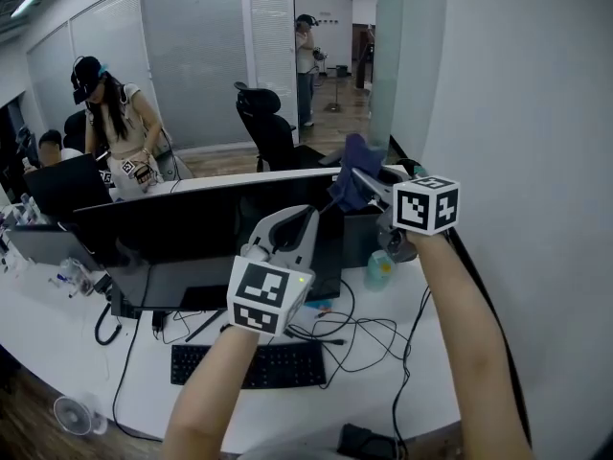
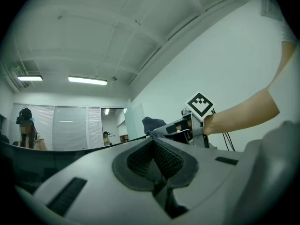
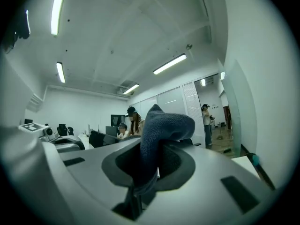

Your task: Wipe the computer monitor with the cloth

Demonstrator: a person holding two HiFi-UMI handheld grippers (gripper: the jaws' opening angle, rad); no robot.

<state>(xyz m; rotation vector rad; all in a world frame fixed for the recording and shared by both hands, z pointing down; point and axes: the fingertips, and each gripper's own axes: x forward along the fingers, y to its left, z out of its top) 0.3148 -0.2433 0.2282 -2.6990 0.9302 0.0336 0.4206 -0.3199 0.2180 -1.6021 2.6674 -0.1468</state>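
A wide black computer monitor (image 1: 182, 233) stands on the white desk (image 1: 402, 391), its screen dark. My right gripper (image 1: 358, 176) is raised over the monitor's right end and is shut on a dark blue cloth (image 1: 352, 169). In the right gripper view the cloth (image 3: 164, 128) bulges up out of the closed jaws of that gripper (image 3: 151, 153). My left gripper (image 1: 308, 215) is held in front of the screen's right part, jaws shut with nothing between them. In the left gripper view its pads (image 2: 164, 159) meet, and the cloth (image 2: 152, 124) shows beyond.
A black keyboard (image 1: 249, 364) and tangled cables (image 1: 354, 333) lie on the desk below the monitor. A teal bottle (image 1: 379, 268) stands by the white wall (image 1: 536, 113) on the right. A person (image 1: 120, 127) works behind the monitor; an office chair (image 1: 263, 123) stands further back.
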